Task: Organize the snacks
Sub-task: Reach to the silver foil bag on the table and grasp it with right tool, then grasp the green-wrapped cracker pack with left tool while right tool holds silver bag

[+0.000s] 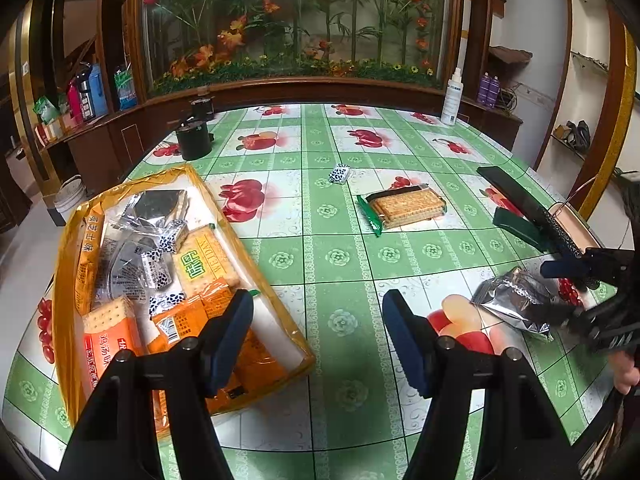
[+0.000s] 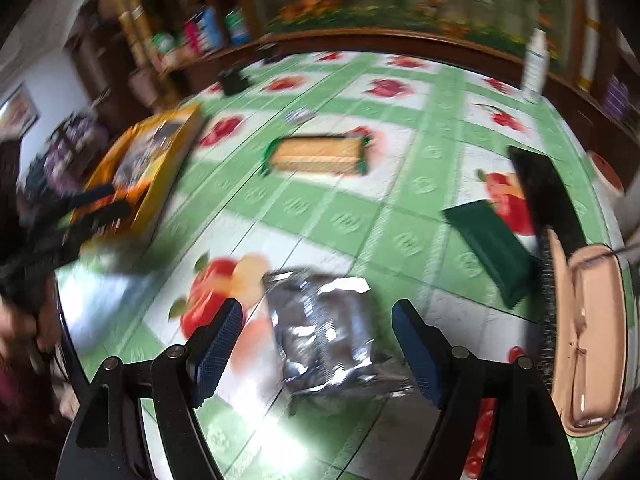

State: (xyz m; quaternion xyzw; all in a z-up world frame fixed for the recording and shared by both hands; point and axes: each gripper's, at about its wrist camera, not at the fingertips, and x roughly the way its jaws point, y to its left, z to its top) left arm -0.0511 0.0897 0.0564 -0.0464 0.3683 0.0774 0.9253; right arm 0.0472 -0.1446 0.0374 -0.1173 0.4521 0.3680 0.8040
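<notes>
A clear bag with orange trim (image 1: 64,280) lies at the left, filled with several cracker packs and sweets. My left gripper (image 1: 320,320) stands open just above its near right corner, the left finger over the bag's edge, gripping nothing. A silver foil packet (image 1: 512,300) (image 2: 324,328) lies on the table at the right. My right gripper (image 2: 318,316) (image 1: 560,292) is open around it, and the pads stand apart from the foil. Farther back are a green-wrapped cracker pack (image 1: 404,206) (image 2: 316,156) and a small black-and-white sweet (image 1: 339,173). The right wrist view is blurred.
A dark green pack (image 2: 492,248), a long black bar (image 2: 540,188) and a pink pouch (image 2: 592,328) lie by the table's right edge. Two black jars (image 1: 194,140) stand at the far left, a white spray bottle (image 1: 452,96) at the far right. A hand (image 1: 626,376) shows at the right.
</notes>
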